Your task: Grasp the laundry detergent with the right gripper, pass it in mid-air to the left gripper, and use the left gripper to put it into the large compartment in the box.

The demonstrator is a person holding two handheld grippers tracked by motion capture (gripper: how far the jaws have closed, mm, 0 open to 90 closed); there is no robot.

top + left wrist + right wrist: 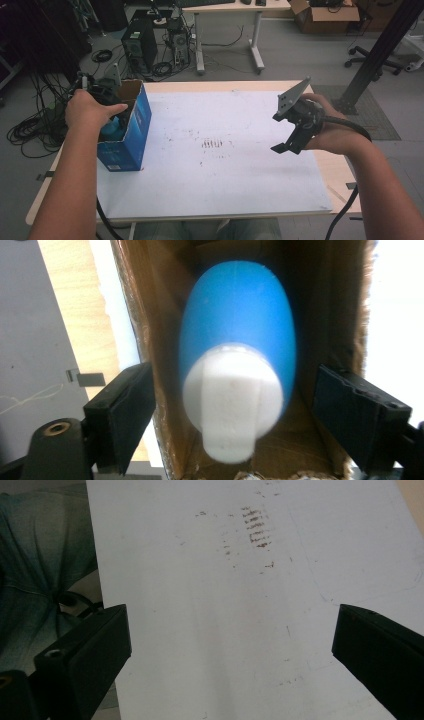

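We see an open-topped blue cardboard box (131,131) standing at the left edge of the white table sheet (220,170), and inside it lies a blue oval plastic bottle with a white cap (235,375). Our left gripper (235,410) hangs over the box's opening, its jaws spread wide either side of the bottle without touching it. Well right of the box, our right gripper (287,147) hovers above the sheet with jaws apart and nothing between them.

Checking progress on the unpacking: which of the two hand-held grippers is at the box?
The left hand-held gripper: its open jaws straddle the blue bottle with a white cap inside the blue cardboard box. The right hand-held gripper hovers open above the white tabletop.
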